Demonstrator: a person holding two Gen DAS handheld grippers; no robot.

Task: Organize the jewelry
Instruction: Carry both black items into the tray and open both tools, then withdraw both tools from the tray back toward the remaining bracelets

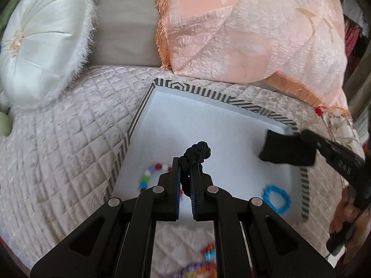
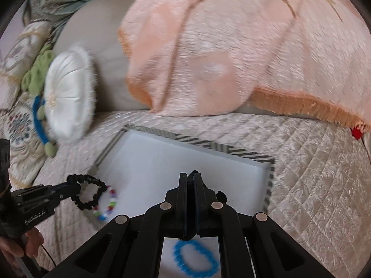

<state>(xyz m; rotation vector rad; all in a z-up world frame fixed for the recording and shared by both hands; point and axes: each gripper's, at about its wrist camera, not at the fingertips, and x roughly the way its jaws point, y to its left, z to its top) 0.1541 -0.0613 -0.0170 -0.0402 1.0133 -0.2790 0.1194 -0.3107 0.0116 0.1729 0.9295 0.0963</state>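
A white tray [image 1: 208,120] with a striped black-and-white rim lies on the quilted bed; it also shows in the right wrist view [image 2: 162,159]. My left gripper [image 1: 188,159] is shut on a black beaded bracelet [image 1: 197,151] and holds it over the tray's left part; from the right wrist view the bracelet [image 2: 89,194] hangs as a loop. A multicoloured bead bracelet [image 1: 148,176] and a blue bracelet [image 1: 277,199] lie in the tray. My right gripper [image 2: 190,178] is shut on a small black cloth-like piece [image 1: 287,150] above the tray's right side.
A round white cushion [image 1: 44,44] lies at the left. A peach blanket [image 1: 243,27] is heaped behind the tray. More coloured bead jewelry [image 1: 204,261] lies on the quilt in front of the tray. A blue and green toy [image 2: 39,120] lies by the cushion.
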